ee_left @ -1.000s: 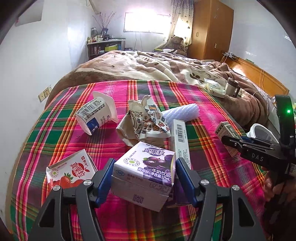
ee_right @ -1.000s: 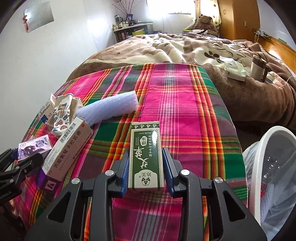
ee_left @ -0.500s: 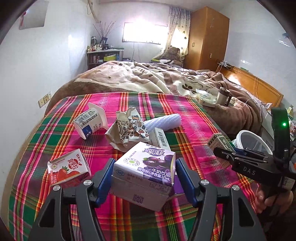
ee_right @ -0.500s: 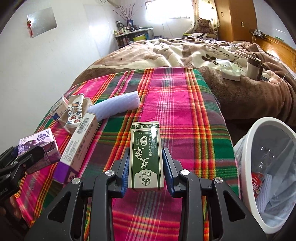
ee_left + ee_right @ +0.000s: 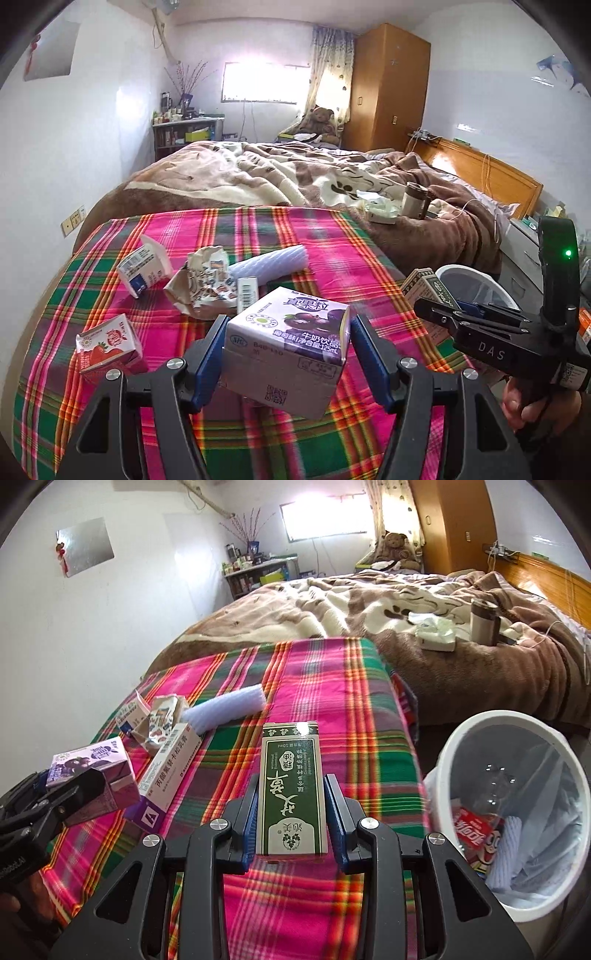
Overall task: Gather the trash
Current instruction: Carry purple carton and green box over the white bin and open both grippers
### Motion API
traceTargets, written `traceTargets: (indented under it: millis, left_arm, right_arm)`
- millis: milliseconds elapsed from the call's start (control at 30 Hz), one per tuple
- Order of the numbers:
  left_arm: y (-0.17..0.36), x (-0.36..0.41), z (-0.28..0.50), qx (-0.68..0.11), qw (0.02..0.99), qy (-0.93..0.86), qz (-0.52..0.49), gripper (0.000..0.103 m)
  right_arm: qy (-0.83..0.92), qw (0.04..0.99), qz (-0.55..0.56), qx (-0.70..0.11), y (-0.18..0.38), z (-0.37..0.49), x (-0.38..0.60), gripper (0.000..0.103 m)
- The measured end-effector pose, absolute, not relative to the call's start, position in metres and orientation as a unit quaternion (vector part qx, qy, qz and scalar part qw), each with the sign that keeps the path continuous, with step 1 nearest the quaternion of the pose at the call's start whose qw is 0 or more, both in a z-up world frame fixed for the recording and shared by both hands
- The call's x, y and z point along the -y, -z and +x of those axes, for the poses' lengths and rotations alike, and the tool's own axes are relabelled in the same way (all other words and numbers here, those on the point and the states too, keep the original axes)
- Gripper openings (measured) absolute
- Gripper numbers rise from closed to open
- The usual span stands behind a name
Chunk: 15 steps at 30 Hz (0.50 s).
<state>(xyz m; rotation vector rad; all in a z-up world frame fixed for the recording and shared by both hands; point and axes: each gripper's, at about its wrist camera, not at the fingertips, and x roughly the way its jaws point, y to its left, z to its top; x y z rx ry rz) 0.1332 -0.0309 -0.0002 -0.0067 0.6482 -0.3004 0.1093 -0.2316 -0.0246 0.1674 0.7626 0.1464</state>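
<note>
1. Left wrist view: the left gripper (image 5: pixel 288 354) pinches a purple milk carton (image 5: pixel 286 347) between its blue pads, held above the plaid blanket (image 5: pixel 325 236). Left of that carton lies a strawberry carton (image 5: pixel 109 345). Beyond it lie a white-and-blue carton (image 5: pixel 144 266), a crumpled wrapper (image 5: pixel 203 280) and a foam roll (image 5: pixel 269 262). To its right, the right gripper (image 5: pixel 439 302) carries a green box (image 5: pixel 424 286) just in front of the bin (image 5: pixel 484 284).

2. Right wrist view: the right gripper's fingers clamp the green box at both long sides. The bin stands right of the box, beside the bed, already holding a clear bottle (image 5: pixel 484 808) and wrappers. Left of the box lies a long white medicine box (image 5: pixel 168 771).

3. Progress, as I judge: some trash is binned, two pieces are in hand, five remain on the blanket.

4. Room: a bedroom with a brown quilt (image 5: pixel 369 602), a wardrobe (image 5: pixel 388 88) and a bright window (image 5: pixel 262 81).
</note>
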Motion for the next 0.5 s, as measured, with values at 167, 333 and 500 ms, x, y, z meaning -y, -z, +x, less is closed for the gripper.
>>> traceTargets:
  millis: [167,333,500]
  left_arm:
    - [-0.008,0.050,0.126,-0.306,0.938,0.163,0.002,0.066]
    - [-0.014,0.074,0.121,-0.297,0.937,0.184,0.008,0.066]
    - [-0.019,0.102,0.119,-0.290,0.935,0.205,0.017,0.066]
  right_arm:
    - [-0.058,0.930,0.083,-0.353,0.014,0.097,0.247,0.034]
    - [-0.039,0.935,0.092,-0.341,0.008,0.086,0.271,0.034]
    - [-0.013,0.937,0.100,-0.335,0.005,0.078,0.295,0.034]
